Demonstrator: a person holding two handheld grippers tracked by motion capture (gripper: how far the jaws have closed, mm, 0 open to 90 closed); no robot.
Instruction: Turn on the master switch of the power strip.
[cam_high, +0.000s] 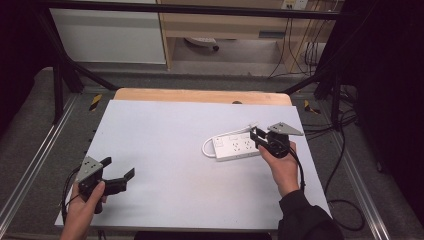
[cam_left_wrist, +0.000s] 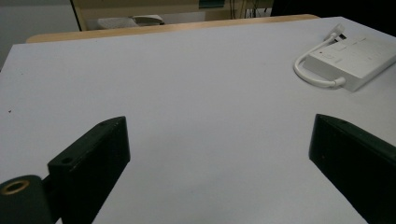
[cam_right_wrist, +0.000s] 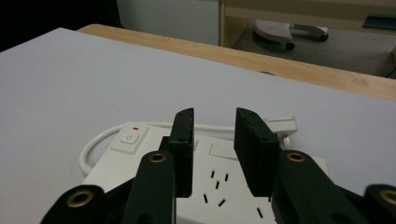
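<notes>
Power strip (cam_high: 237, 145) lies flat on the white table (cam_high: 165, 150), right of centre, its cord looped at its left end. Right gripper (cam_high: 256, 135) hovers over the strip's right end, jaws narrowed, a gap between them, pinching nothing. Left gripper (cam_high: 120, 172) rests near-left, spread wide, empty. Advice: square the jaws across the strip's body before squeezing.

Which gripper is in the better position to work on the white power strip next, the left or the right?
Probably the right. The right gripper hangs directly over the power strip, jaws narrowed with nothing between them. The left gripper rests open, far across the table.
</notes>
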